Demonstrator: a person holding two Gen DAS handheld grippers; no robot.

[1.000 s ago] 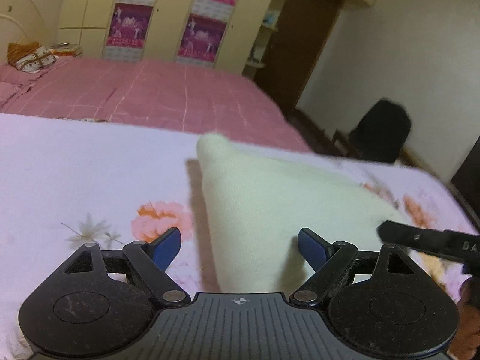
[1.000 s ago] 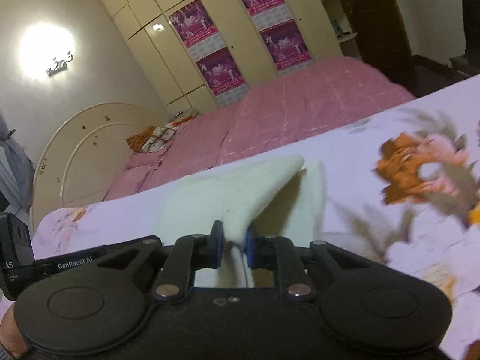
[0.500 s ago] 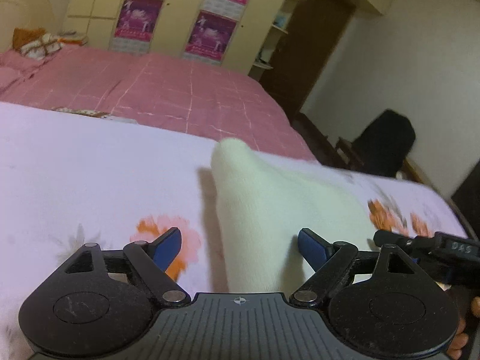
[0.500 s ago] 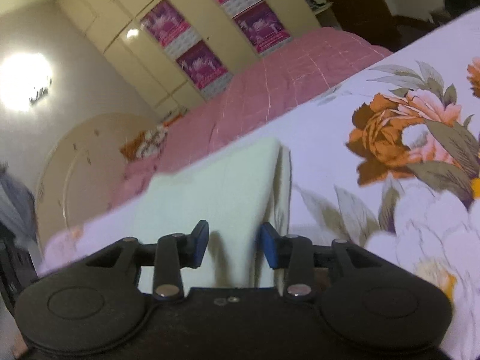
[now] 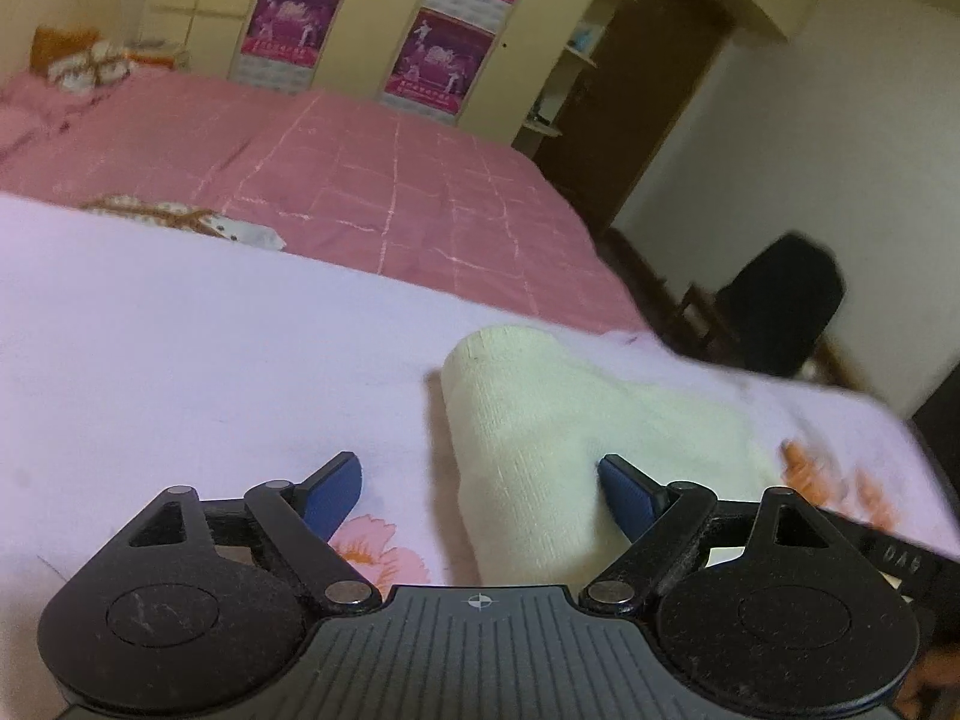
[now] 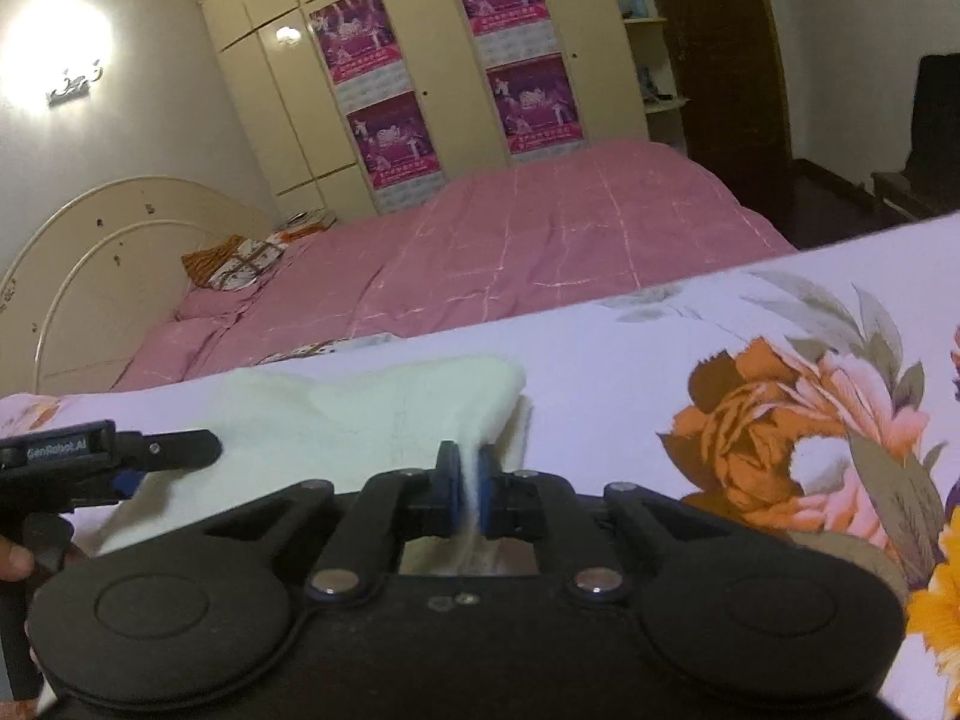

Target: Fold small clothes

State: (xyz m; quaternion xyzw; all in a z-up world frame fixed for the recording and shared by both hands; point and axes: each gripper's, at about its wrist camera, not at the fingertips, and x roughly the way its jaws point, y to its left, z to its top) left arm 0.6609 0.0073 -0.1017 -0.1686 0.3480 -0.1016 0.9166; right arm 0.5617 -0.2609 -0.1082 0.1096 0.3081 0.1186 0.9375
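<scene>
A small cream garment (image 5: 558,420) lies partly folded on the floral sheet (image 5: 180,360). My left gripper (image 5: 480,486) is open and low over its near end; the cloth lies between the blue pads and touches the right one (image 5: 627,489). In the right wrist view the same cream garment (image 6: 372,414) lies ahead, and my right gripper (image 6: 471,483) is shut on its near right edge, with cloth pinched between the pads. The left gripper's body (image 6: 102,456) shows at the left of that view.
The floral sheet (image 6: 720,360) spreads right with orange flowers. A pink bedspread (image 5: 360,180) lies beyond, with a small patterned cloth (image 5: 192,222) at its near edge. Cupboards with purple posters (image 6: 528,96) stand behind. A dark chair (image 5: 780,300) is at the right.
My right gripper opened half a second ago and is now shut again on the garment's edge. My left gripper stayed open and shifted left along the garment.
</scene>
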